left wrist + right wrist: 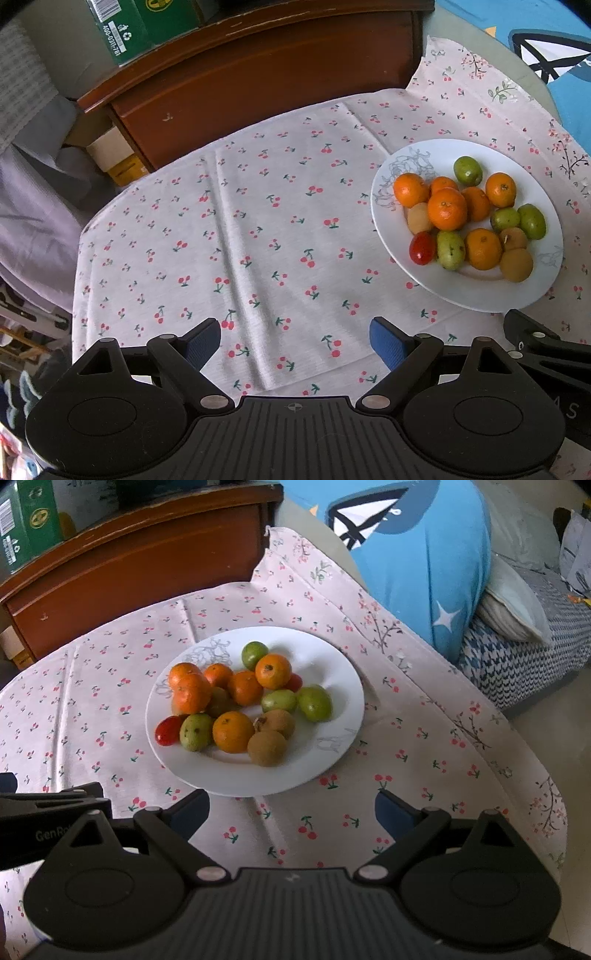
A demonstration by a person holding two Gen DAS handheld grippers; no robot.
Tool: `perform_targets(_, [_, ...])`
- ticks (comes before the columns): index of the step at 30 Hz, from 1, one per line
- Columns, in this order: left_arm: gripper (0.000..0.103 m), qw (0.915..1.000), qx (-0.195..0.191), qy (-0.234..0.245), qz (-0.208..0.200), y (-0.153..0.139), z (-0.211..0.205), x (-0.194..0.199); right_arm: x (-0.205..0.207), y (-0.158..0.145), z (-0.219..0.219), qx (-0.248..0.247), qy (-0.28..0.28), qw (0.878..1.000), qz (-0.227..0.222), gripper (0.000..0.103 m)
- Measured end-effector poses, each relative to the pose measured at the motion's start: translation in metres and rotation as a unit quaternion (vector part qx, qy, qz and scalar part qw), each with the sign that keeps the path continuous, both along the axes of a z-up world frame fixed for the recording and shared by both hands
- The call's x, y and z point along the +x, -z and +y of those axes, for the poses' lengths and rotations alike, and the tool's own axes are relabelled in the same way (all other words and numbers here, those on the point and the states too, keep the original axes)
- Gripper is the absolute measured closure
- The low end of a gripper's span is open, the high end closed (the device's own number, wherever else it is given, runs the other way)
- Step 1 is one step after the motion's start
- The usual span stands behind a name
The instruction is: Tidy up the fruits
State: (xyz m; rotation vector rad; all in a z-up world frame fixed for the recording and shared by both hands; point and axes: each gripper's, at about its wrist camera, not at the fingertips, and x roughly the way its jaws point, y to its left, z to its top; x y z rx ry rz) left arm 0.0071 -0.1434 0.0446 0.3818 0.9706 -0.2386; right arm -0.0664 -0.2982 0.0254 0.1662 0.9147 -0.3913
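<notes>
all the fruits (pixel 236 705) sit mixed in one pile on the plate (pixel 332 672) on the table (pixel 258 240): gathered, unsorted by kind. both the left hand-held gripper (pixel 295 343) and right hand-held gripper (pixel 291 812) hover spread apart, holding nothing.

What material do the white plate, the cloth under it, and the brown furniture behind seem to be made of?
The plate looks like glazed ceramic: smooth, glossy white with a faint grey drawing. The cloth seems thin woven fabric, matte, with fold creases and printed cherries. The furniture appears to be varnished wood, reddish-brown with small scuffs, though it may be veneer.
</notes>
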Motion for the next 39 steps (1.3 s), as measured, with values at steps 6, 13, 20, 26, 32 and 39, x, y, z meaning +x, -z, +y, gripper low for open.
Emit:
perform_targets(6, [0.014, 1.0000, 0.005, -0.004, -0.005, 0.000, 0.005, -0.003, -0.001, 0.002, 0.005, -0.003, -0.013, 1.000, -0.005, 0.007])
perform_targets(13, [0.014, 0.9999, 0.005, -0.014, -0.007, 0.002, 0.017, -0.011, -0.007, 0.005, 0.012, 0.000, -0.027, 1.000, -0.013, 0.007])
perform_targets(20, [0.014, 0.9996, 0.004, -0.028, -0.002, 0.006, 0.036, -0.022, -0.017, 0.010, 0.026, -0.002, -0.048, 0.998, -0.028, 0.007])
perform_targets(26, [0.014, 0.9993, -0.003, -0.037, 0.003, 0.007, 0.057, -0.031, -0.031, 0.025, 0.038, 0.024, -0.054, 0.998, -0.036, 0.007])
perform_targets(32, [0.014, 0.9987, -0.022, -0.045, 0.008, 0.004, 0.083, -0.039, -0.042, 0.042, 0.049, 0.046, -0.048, 0.997, -0.042, 0.006])
perform_targets(39, [0.014, 0.9972, -0.048, -0.055, 0.011, 0.000, 0.113, -0.046, -0.050, 0.049, 0.070, 0.022, -0.051, 0.996, -0.076, 0.003])
